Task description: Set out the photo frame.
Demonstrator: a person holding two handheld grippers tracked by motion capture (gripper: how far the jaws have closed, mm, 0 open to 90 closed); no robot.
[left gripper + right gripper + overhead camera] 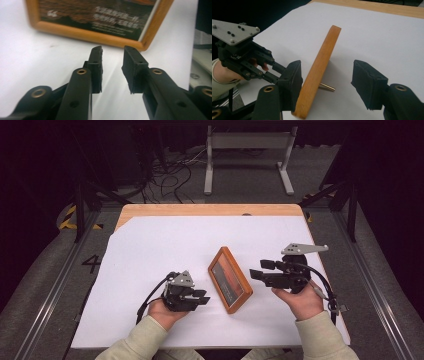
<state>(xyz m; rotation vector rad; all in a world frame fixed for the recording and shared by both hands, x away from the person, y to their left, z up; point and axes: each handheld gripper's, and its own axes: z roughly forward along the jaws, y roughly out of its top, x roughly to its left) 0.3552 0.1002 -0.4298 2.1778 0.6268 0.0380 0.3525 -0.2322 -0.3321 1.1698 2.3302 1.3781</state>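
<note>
A wooden picture frame (230,280) leans propped on the white sheet between my two grippers, and a brass peg (327,87) sticks out behind it. My left gripper (202,296) rests on the sheet just left of the frame. In the left gripper view its jaws (113,50) stand apart with nothing between them, pointing at the frame's lower edge (100,40). My right gripper (260,269) hovers at the frame's right side. In the right gripper view its jaws (329,75) stand wide on either side of the frame's edge (319,62), and the pads do not press on it.
The white sheet (150,250) covers most of the wooden table (200,210). Its front edge lies just before the person's sleeves. A grey metal stand (247,155) and loose cables (170,175) are on the floor beyond the far edge.
</note>
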